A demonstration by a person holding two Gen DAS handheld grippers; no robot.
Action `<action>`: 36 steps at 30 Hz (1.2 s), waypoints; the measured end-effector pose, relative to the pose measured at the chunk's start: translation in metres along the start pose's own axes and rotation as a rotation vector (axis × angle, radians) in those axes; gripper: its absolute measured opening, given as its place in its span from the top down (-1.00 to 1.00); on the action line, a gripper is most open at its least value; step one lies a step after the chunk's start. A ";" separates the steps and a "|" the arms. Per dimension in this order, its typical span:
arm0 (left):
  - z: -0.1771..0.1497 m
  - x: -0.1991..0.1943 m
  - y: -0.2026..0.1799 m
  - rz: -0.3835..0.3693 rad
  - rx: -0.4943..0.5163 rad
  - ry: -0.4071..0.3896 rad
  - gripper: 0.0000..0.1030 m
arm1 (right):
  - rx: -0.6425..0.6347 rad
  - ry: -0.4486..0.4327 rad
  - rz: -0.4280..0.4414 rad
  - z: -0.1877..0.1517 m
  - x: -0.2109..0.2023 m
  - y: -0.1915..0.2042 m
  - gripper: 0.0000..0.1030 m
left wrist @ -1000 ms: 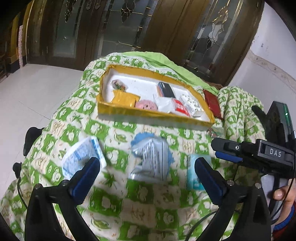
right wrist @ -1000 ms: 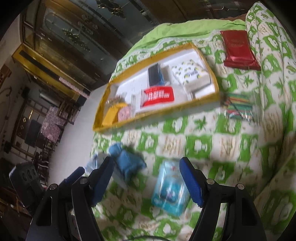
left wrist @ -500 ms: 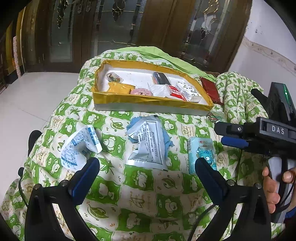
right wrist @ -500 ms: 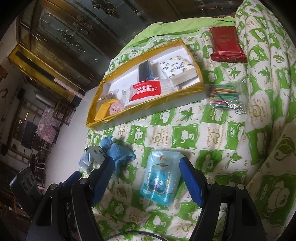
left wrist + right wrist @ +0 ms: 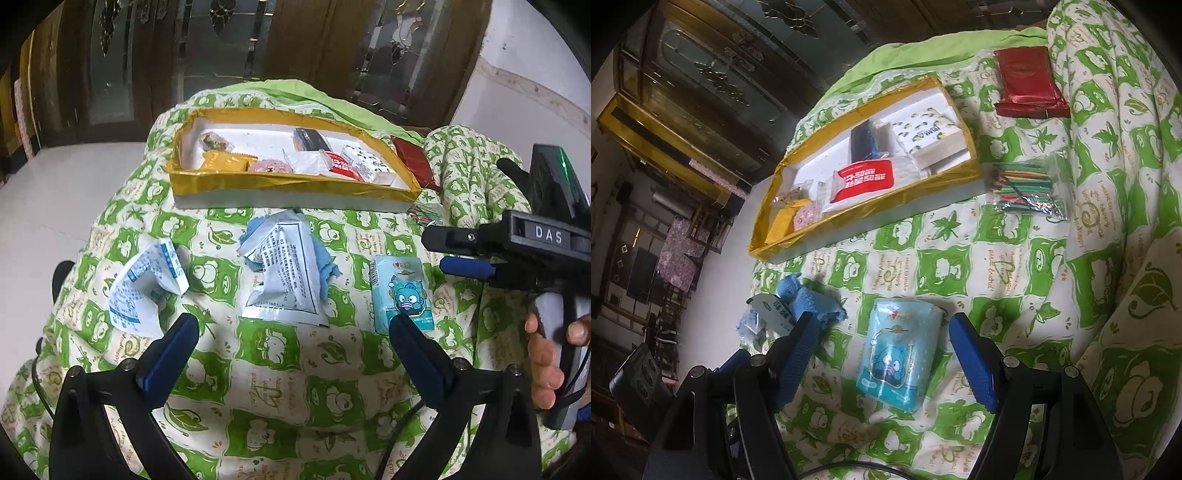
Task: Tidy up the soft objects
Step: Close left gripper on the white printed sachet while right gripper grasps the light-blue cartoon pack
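Observation:
A gold-rimmed tray (image 5: 280, 182) (image 5: 849, 218) holding several small packets sits at the far side of a green-and-white quilt. Nearer lie a crumpled white-blue packet (image 5: 147, 284), a silver packet (image 5: 284, 273) on a blue cloth (image 5: 809, 301), and a light blue tissue pack (image 5: 402, 291) (image 5: 901, 350). My left gripper (image 5: 291, 354) is open and empty, just short of the silver packet. My right gripper (image 5: 882, 354) is open, its fingers either side of the tissue pack, above it; it also shows in the left wrist view (image 5: 465, 254).
A red foil packet (image 5: 1027, 85) and a clear bag of coloured sticks (image 5: 1027, 192) lie right of the tray. The quilt bulges up at the right (image 5: 1126, 184). Dark wood-and-glass doors (image 5: 221, 48) stand behind; pale floor lies to the left.
Both grippers have moved down and closer to the quilt. The tissue pack now sits between the right gripper's open fingers. Nothing was taken hold of.

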State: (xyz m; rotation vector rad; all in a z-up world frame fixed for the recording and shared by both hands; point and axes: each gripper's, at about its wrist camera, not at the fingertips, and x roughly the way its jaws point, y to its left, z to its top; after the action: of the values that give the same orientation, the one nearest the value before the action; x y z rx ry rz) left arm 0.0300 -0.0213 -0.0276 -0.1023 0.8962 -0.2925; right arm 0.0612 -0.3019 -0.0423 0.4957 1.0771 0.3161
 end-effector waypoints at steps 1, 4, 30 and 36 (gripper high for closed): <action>0.001 0.002 0.000 0.000 -0.003 0.006 -0.98 | -0.001 0.004 -0.006 -0.001 0.001 0.000 -0.51; 0.006 0.005 -0.002 0.018 0.011 0.007 -0.81 | -0.010 0.028 -0.010 -0.003 0.008 0.003 -0.51; 0.027 0.045 0.029 -0.106 -0.160 0.049 0.44 | -0.062 0.121 -0.118 -0.013 0.051 0.014 0.11; 0.021 0.024 0.033 -0.134 -0.189 0.004 0.54 | -0.045 0.090 -0.076 -0.012 0.039 0.008 0.53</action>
State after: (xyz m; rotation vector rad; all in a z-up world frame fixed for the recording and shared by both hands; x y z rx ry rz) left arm 0.0676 0.0025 -0.0399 -0.3375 0.9214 -0.3325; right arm 0.0679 -0.2737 -0.0722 0.4022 1.1704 0.2977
